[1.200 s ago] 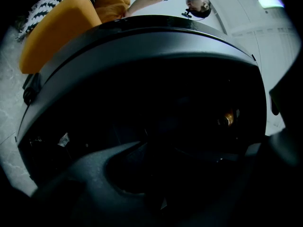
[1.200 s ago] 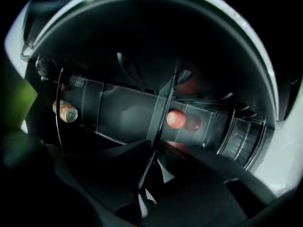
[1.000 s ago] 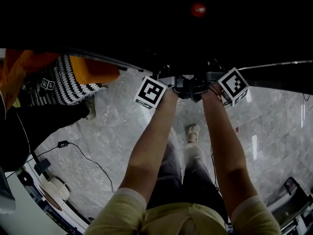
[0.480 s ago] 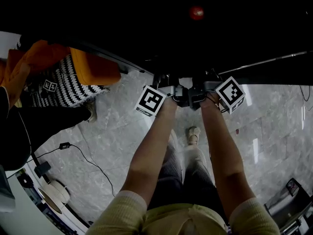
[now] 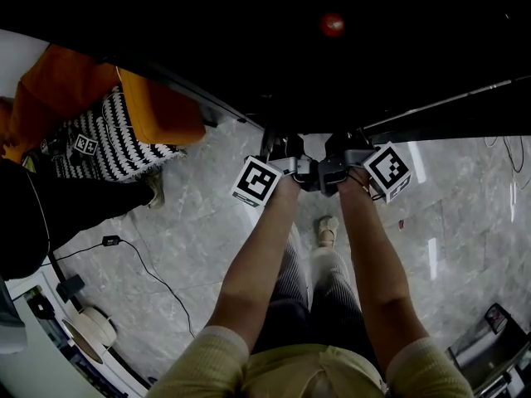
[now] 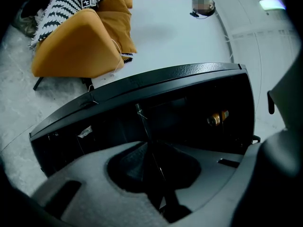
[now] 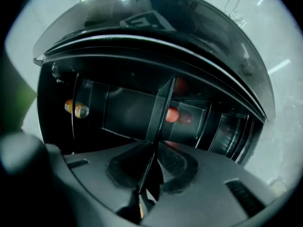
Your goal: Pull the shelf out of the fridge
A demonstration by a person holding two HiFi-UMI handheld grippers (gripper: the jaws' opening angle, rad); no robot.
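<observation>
Shelf [image 7: 160, 109]: a thin dark panel, seen edge-on in both gripper views. It sits inside the black fridge [image 6: 142, 86], with its front lip reaching you at the opening. It is probably glass, though the dim interior leaves that unsettled.

Your left gripper [image 6: 151, 167] has its jaws closed tight on that lip, and the panel [image 6: 143, 126] runs straight out from between the pads into the cabinet. Your right gripper [image 7: 150, 171] is clamped on the same lip in the same way. In the head view the left gripper [image 5: 289, 162] and right gripper [image 5: 336, 168] sit close together and level, neither nearer than the other.

The relation that matters is this: the shelf extends directly away from both claws, and its depth lines up with your forearms. A clean withdrawal therefore looks like a straight, equal draw toward your body. An uneven pull would likely skew the panel in its runners.

Deeper inside lie a small can [image 7: 75, 109] at the left and a red round item [image 7: 173, 113] behind the shelf. Outside, an orange armchair [image 5: 158, 110] stands to your left on the marble floor [image 5: 207, 222].
</observation>
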